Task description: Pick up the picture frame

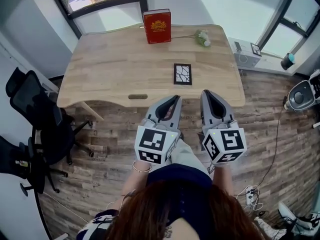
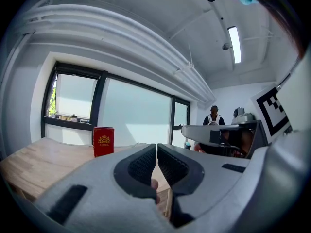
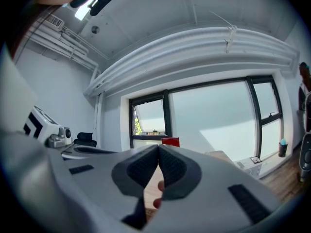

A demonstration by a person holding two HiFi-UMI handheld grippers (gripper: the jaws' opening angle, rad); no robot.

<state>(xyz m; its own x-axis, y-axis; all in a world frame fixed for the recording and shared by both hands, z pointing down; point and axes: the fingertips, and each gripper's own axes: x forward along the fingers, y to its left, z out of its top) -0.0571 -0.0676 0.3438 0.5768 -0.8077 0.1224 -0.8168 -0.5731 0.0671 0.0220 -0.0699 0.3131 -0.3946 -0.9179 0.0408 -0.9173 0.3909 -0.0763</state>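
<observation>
We are at the very start: the reach has not begun. Both grippers are held low at the near edge of the desk (image 1: 115,69), tips pointing forward over it. The left gripper (image 1: 176,98) has its fingers (image 2: 141,166) pressed together at the tips with nothing between them, and the right gripper (image 1: 205,92) is likewise clenched and empty; each gripper view shows the pads meeting in a thin seam.

The frame (image 1: 182,74) lies flat on the desk just ahead of the left fingertips and a little to their right, ahead and to the left of the right fingertips, apart from both. Neither gripper view shows it; we judge that it sits below their line of sight.

Well beyond the fingertips a red book (image 1: 157,26) stands upright at the far edge, with a flower (image 1: 202,37) lying to its right.

Next, we judge, one gripper must part its fingers, tip downward and come over the frame. Since the frame lies flat, an edge will have to be caught, likely across its narrow width.

As for writing: the book carries a gold emblem with lines beneath it, too small to read. The frame shows only a black-and-white cracked pattern.
</observation>
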